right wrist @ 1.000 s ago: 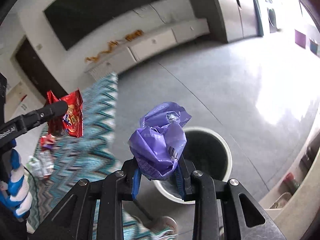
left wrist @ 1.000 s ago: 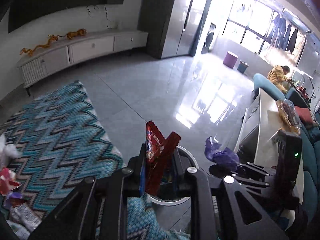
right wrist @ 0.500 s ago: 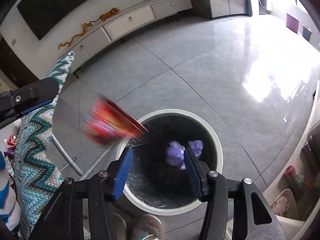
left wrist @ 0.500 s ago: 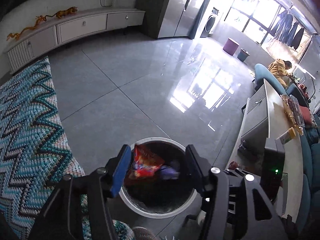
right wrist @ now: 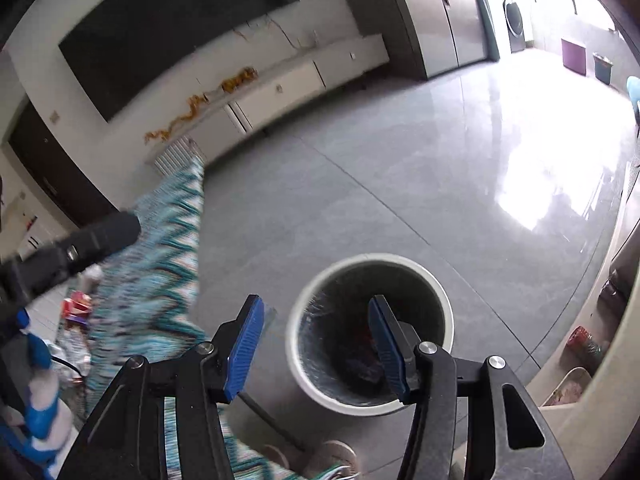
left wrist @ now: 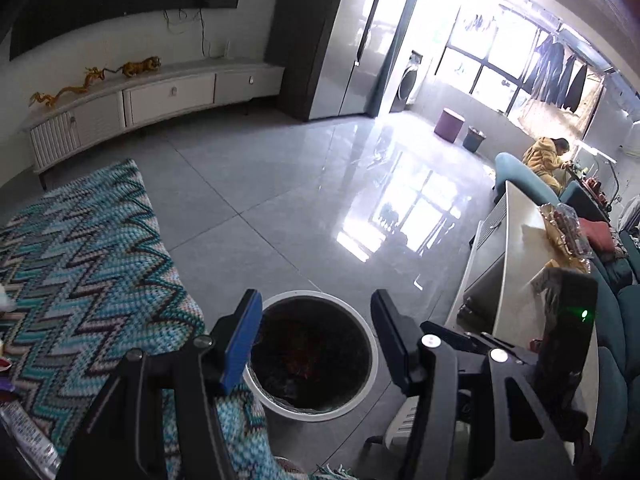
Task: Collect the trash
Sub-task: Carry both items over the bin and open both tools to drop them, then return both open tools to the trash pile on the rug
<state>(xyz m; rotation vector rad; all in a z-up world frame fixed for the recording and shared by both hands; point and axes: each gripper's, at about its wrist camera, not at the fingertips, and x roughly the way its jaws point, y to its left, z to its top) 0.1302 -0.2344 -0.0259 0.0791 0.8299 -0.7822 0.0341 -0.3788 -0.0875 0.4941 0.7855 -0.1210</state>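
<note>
Both my grippers, left (left wrist: 316,336) and right (right wrist: 316,344), wide, empty over bin (right wrist: 442,300); remaining trash (right wrist: 76,306) lies left on rug (right wrist: 160,264), left nearer.

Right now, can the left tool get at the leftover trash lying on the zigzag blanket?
Probably yes. The left tool is open and empty above the bin. The wrappers lie uncovered on the blanket to its left, with nothing visible between, though it must swing over.
</note>
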